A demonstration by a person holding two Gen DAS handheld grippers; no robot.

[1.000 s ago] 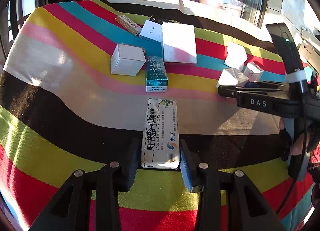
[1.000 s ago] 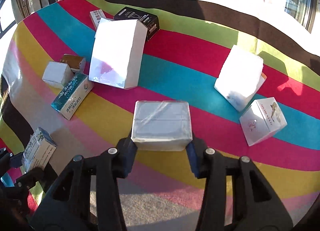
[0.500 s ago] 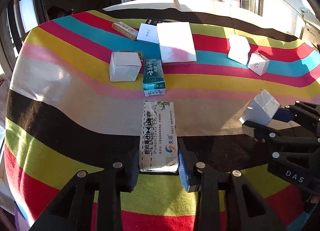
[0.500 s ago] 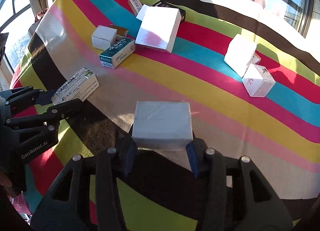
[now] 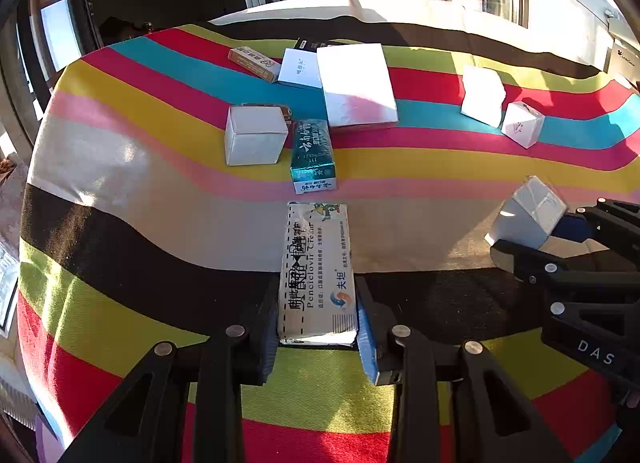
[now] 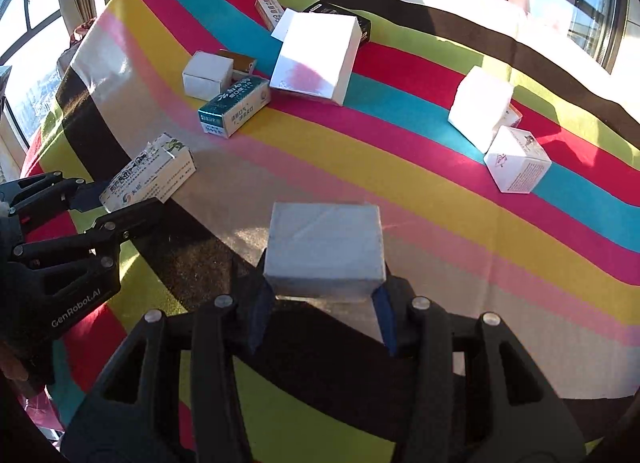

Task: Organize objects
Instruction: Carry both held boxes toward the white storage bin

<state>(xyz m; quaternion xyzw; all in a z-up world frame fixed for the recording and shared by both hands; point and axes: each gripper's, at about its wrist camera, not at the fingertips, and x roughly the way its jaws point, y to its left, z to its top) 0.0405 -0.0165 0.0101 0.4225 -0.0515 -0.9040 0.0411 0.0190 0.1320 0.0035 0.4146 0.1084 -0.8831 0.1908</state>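
Both grippers carry loads. The left gripper (image 5: 318,327) is clamped on the cream box (image 5: 318,275); its jaws have just been closing, with the box between them. The right gripper (image 6: 322,311) is clamped on the grey box (image 6: 324,249). Both boxes sit over the near edge of the striped cloth (image 5: 120,231), whether lifted or resting cannot be told.

Keep each grip square and place each box clear of the other. The left view shows both held boxes side by side; the right view shows the black box (image 6: 344,17) at the far edge more fully.
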